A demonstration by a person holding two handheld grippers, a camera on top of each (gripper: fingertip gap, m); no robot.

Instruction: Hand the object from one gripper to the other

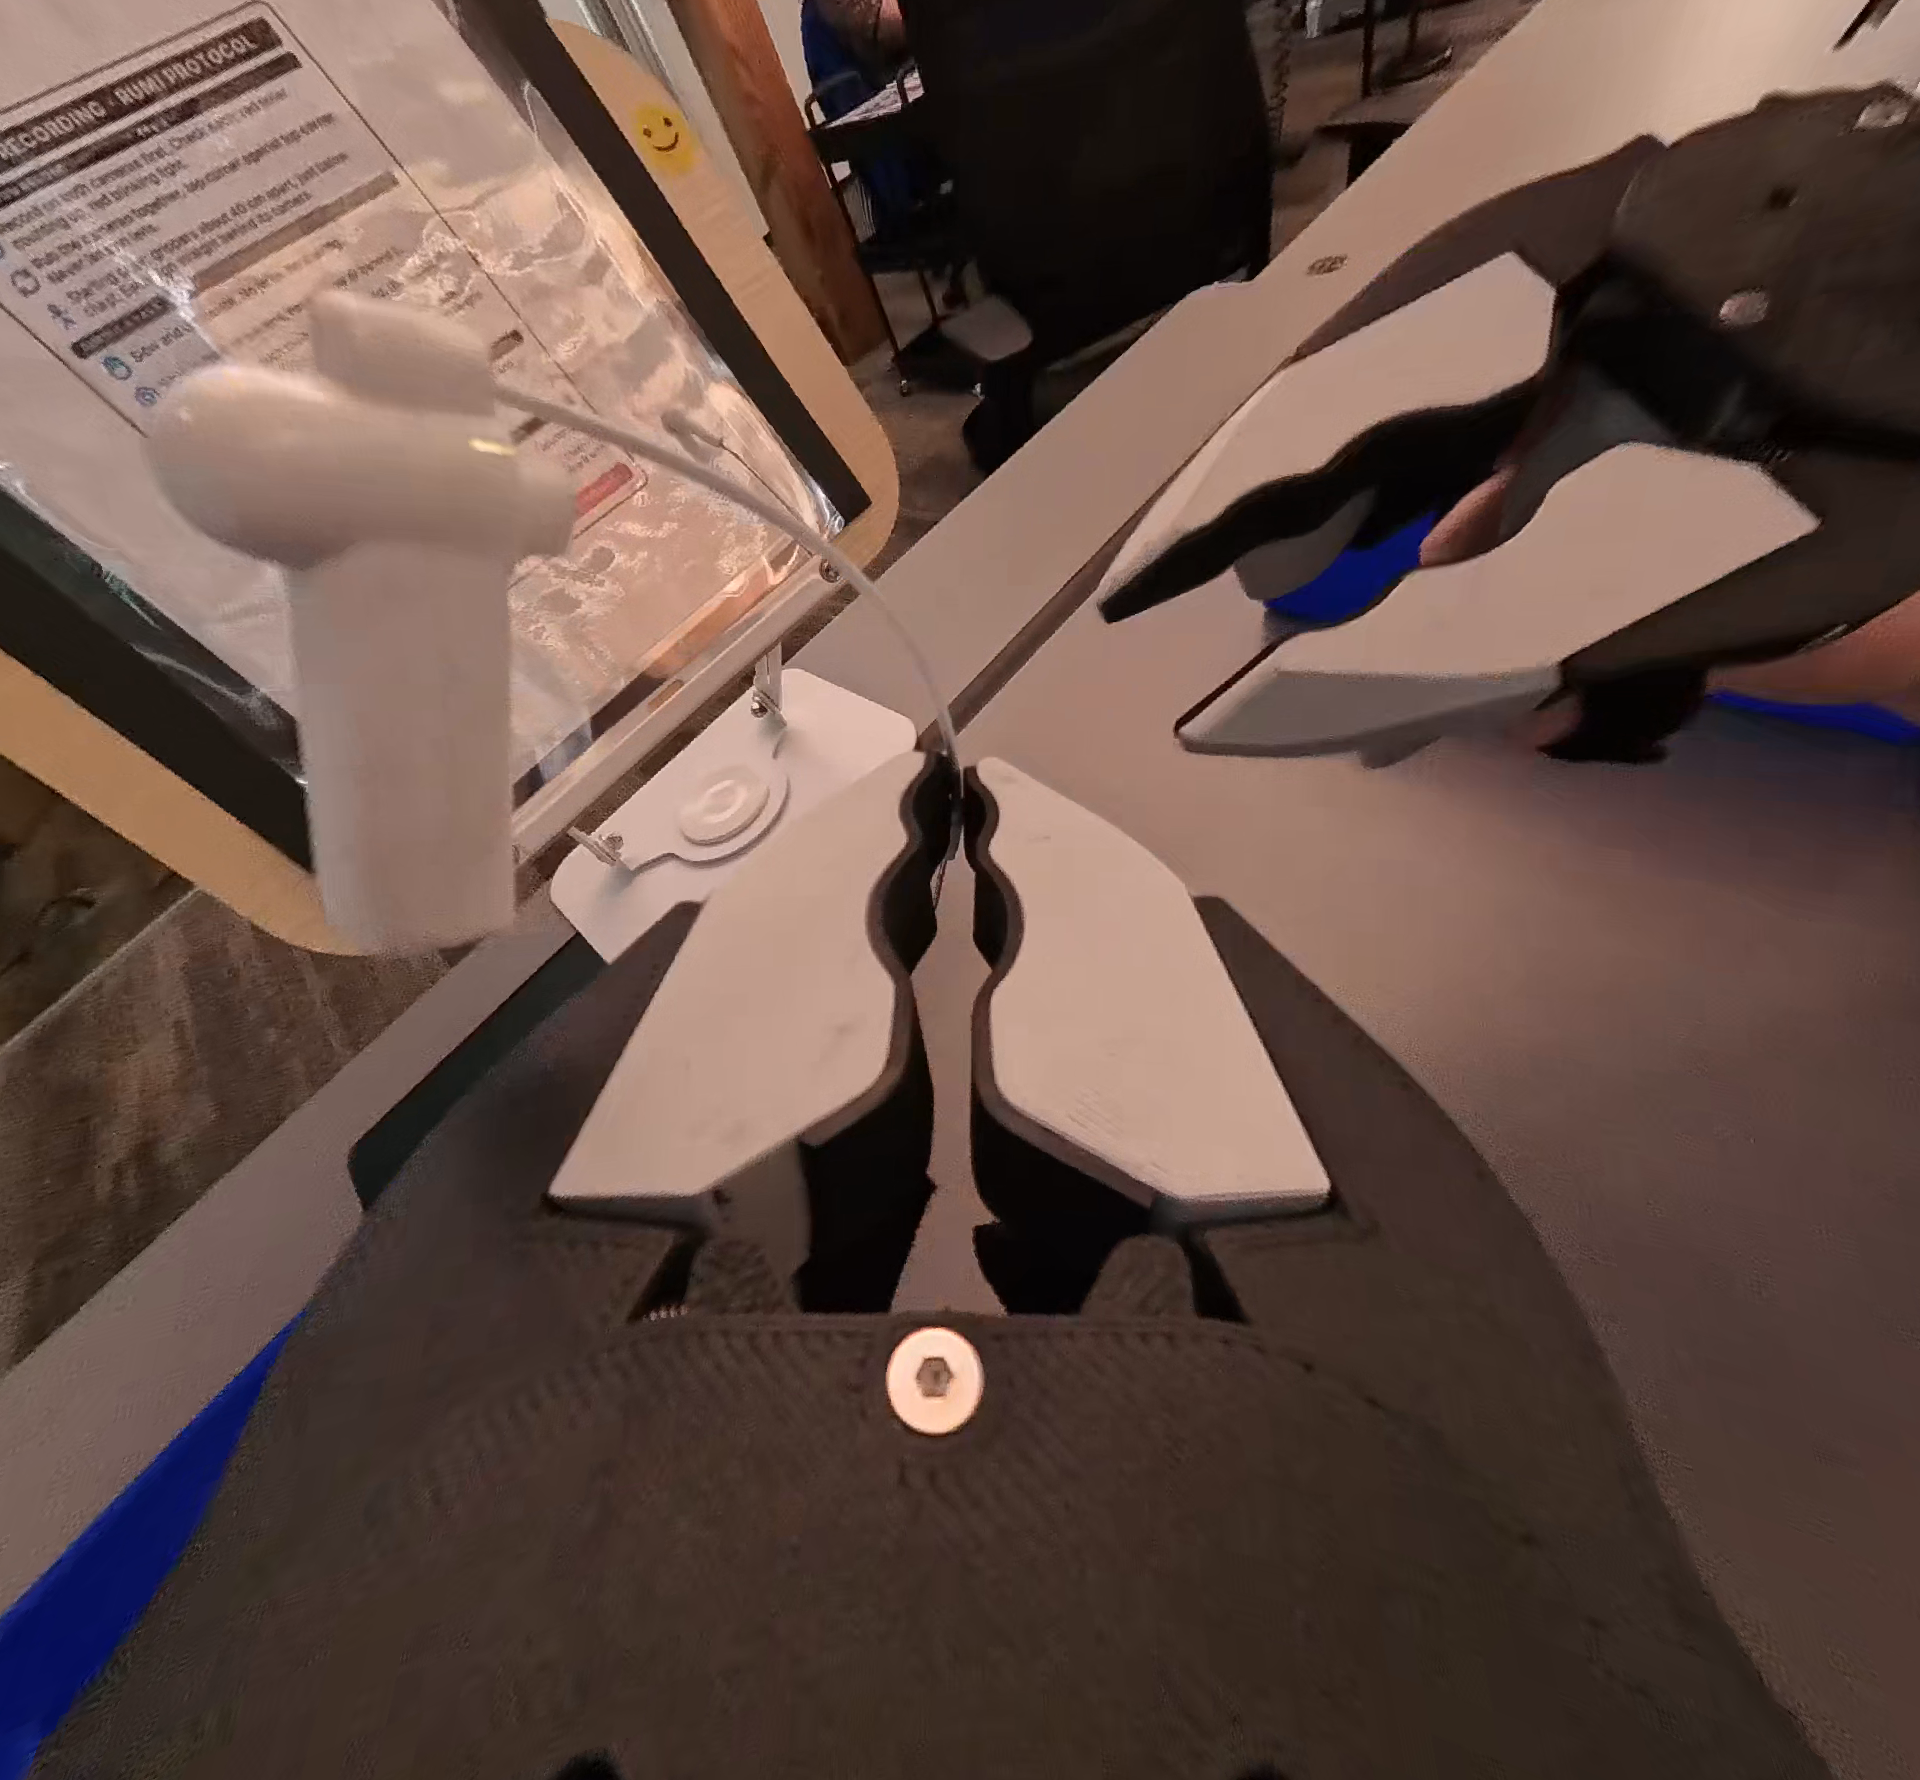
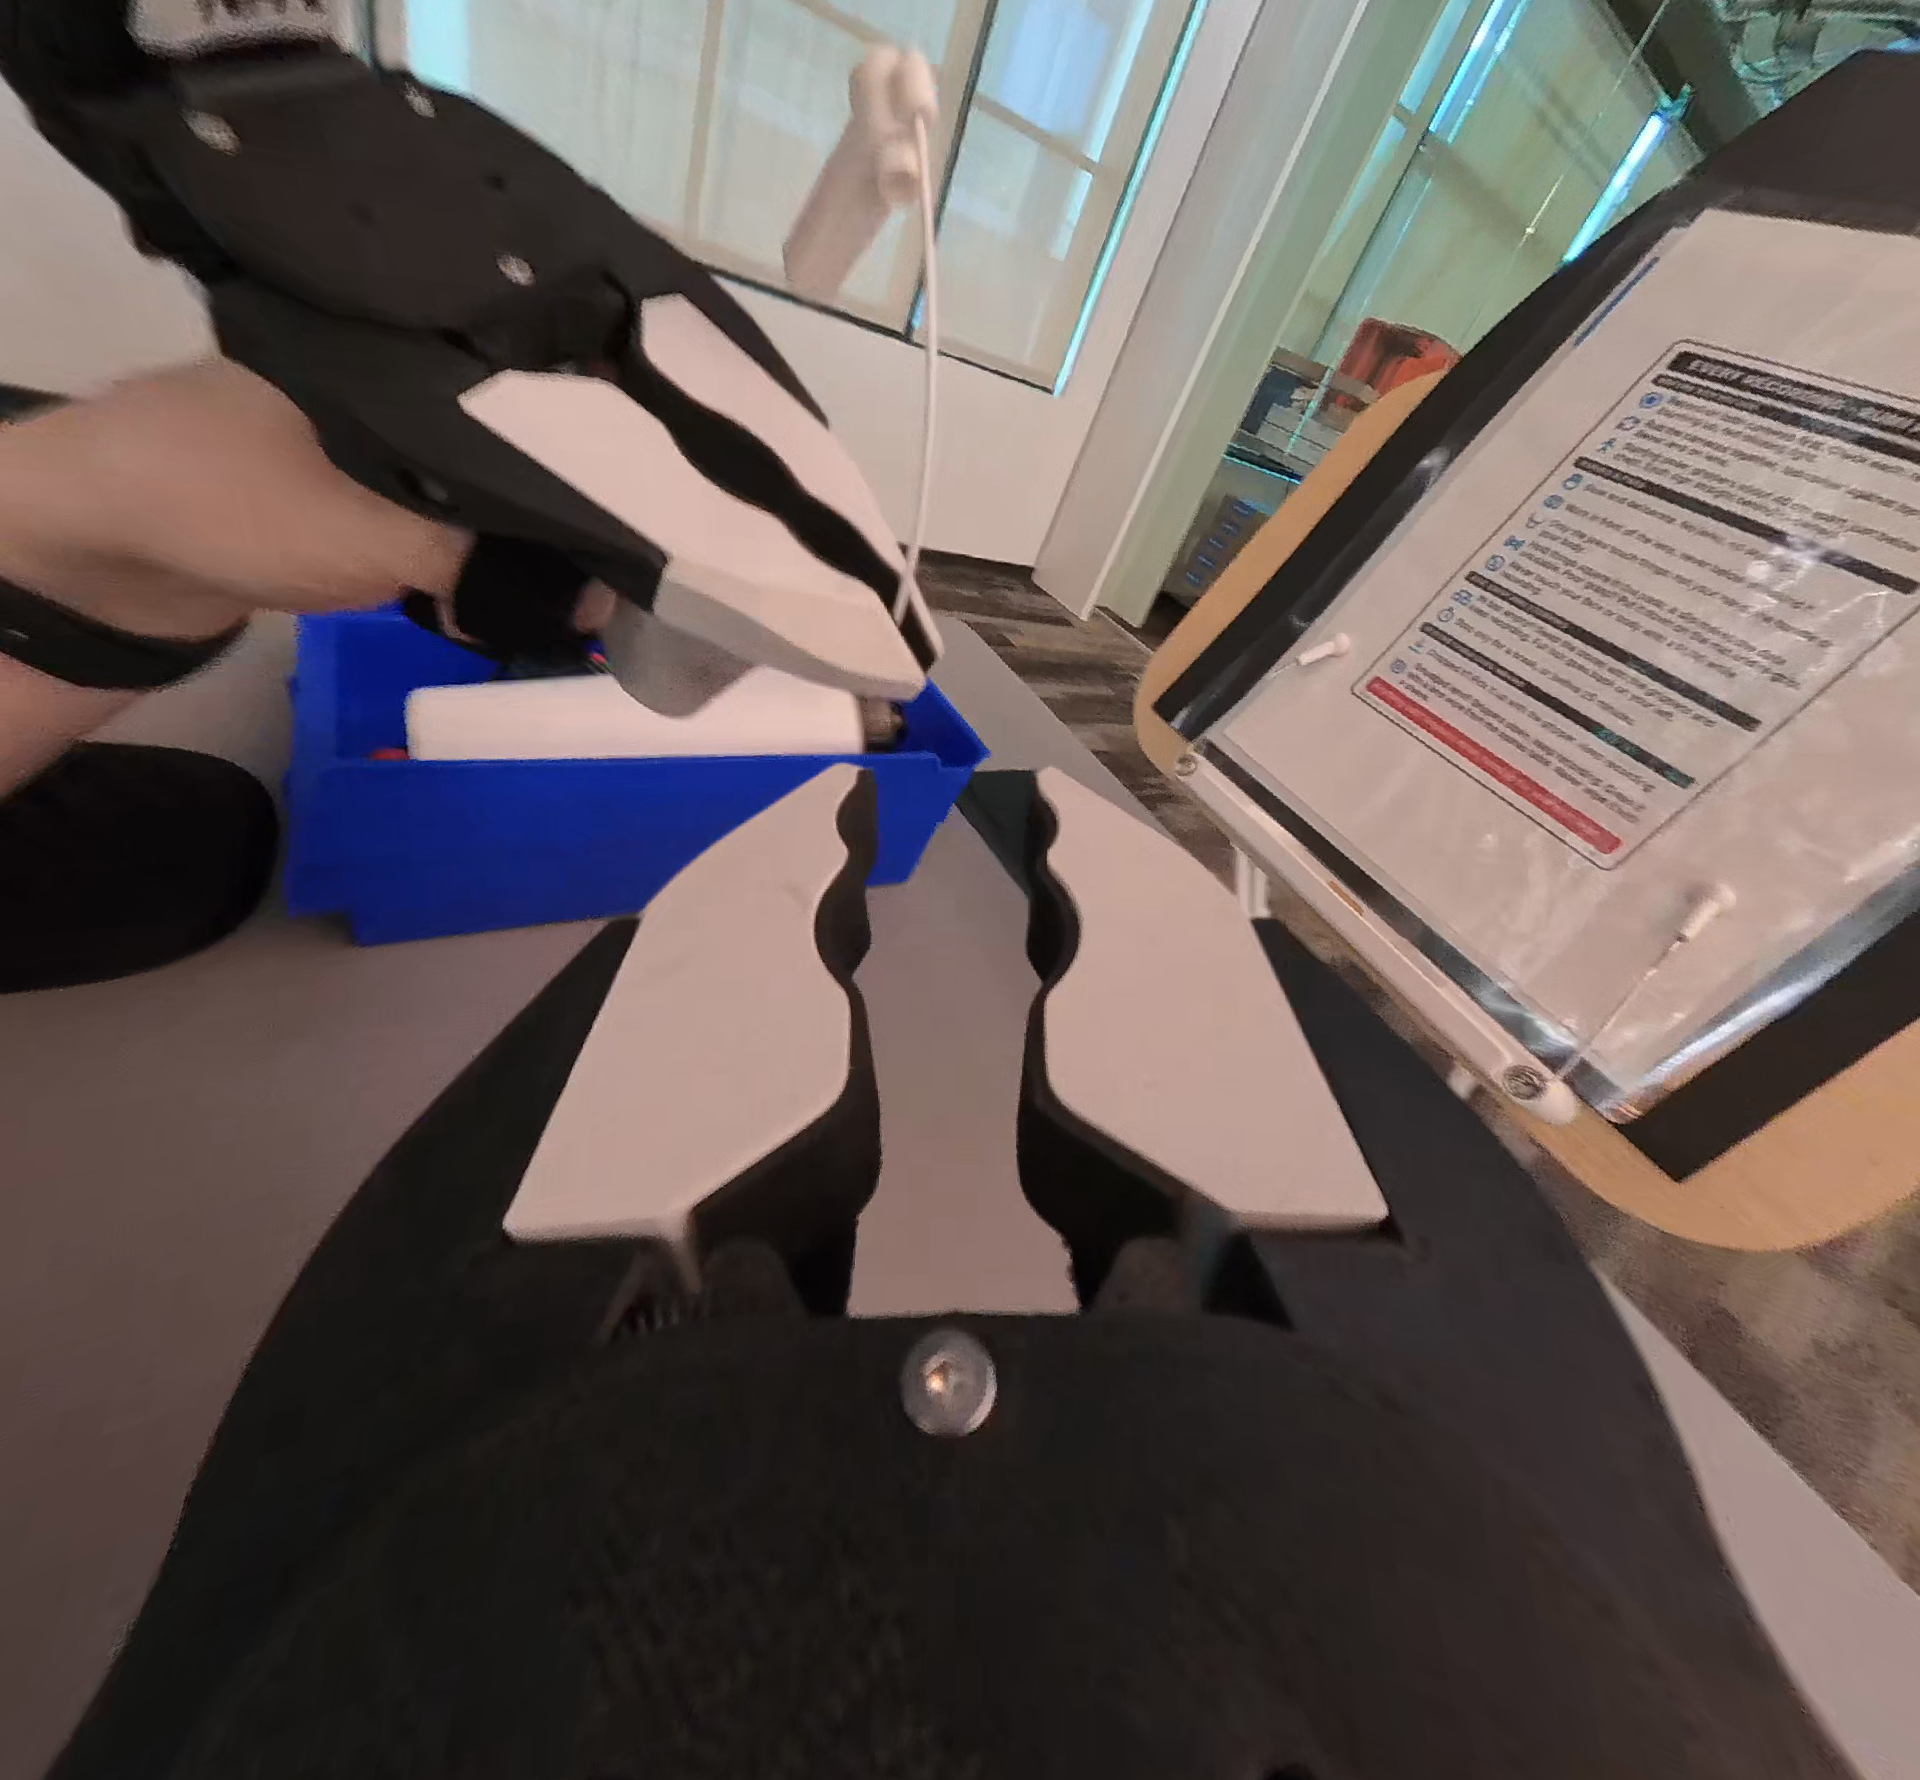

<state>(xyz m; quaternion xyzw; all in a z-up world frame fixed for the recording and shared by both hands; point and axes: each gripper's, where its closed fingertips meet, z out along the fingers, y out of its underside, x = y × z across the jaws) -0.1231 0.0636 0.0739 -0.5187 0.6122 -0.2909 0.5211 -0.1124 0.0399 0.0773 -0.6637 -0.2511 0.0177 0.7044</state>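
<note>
A white wired earphone [image 1: 353, 483] hangs on its thin white cable [image 1: 810, 535]. My left gripper [image 1: 954, 774] is shut on the cable at its fingertips, above the grey table [image 1: 1455, 1003]. The earbuds swing up and left of it, blurred. My right gripper [image 1: 1148, 670] is open and empty to the right, its tips pointing toward the left gripper. In the right wrist view my right gripper [image 2: 951, 785] is open, with the left gripper [image 2: 920, 670] just above and left of it. There the cable [image 2: 928, 359] rises to the earphone [image 2: 894, 109].
A blue bin [image 2: 623, 826] holding a white cylinder [image 2: 623, 717] sits on the table under the left gripper. A framed sign board [image 1: 312, 276] on a white base [image 1: 727, 795] stands at the table edge. A black chair [image 1: 1091, 120] stands beyond. Less than 4 cm separates the two grippers' tips.
</note>
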